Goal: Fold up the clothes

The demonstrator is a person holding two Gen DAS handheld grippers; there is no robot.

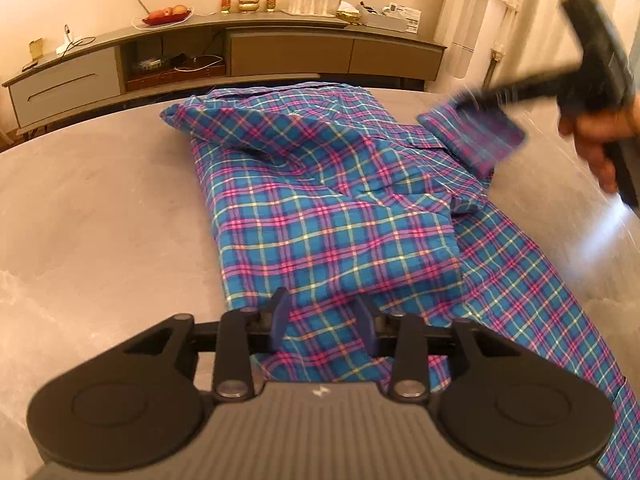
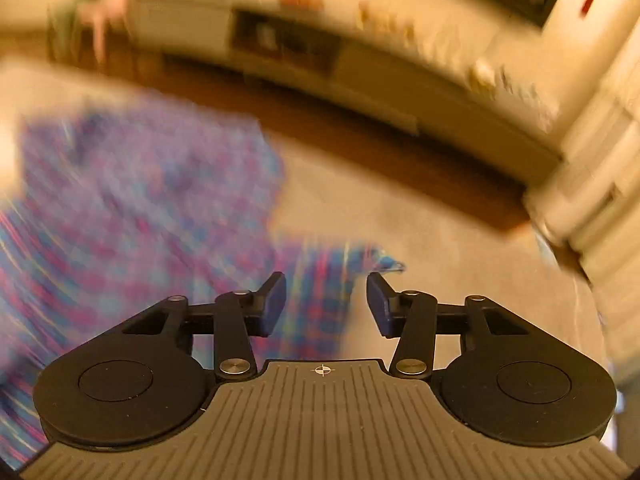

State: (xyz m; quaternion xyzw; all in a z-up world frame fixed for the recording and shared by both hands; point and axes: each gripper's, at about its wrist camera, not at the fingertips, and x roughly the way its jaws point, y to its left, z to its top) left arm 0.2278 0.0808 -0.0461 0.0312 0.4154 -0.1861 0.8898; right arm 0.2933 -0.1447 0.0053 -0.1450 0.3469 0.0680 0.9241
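A blue, pink and purple plaid shirt (image 1: pixel 320 200) lies partly folded on the grey table (image 1: pixel 100 200). My left gripper (image 1: pixel 324 318) stands open over the shirt's near edge, and the cloth lies flat between its fingers, unpinched. At the right of the left wrist view a hand (image 1: pixel 592 136) holds the blurred right gripper just above a raised sleeve cuff (image 1: pixel 476 140). The right wrist view is smeared: my right gripper (image 2: pixel 326 304) is open, the cuff (image 2: pixel 320 276) lies loose beneath the gap, and the rest of the shirt (image 2: pixel 140 200) spreads to the left.
Another part of the shirt (image 1: pixel 540 300) runs along the table toward the near right edge. Beyond the table stands a long low sideboard (image 1: pixel 280 48) with glasses, a fruit bowl and small items. A curtain (image 1: pixel 480 0) hangs at the far right. Bare tabletop (image 2: pixel 440 240) lies right of the shirt.
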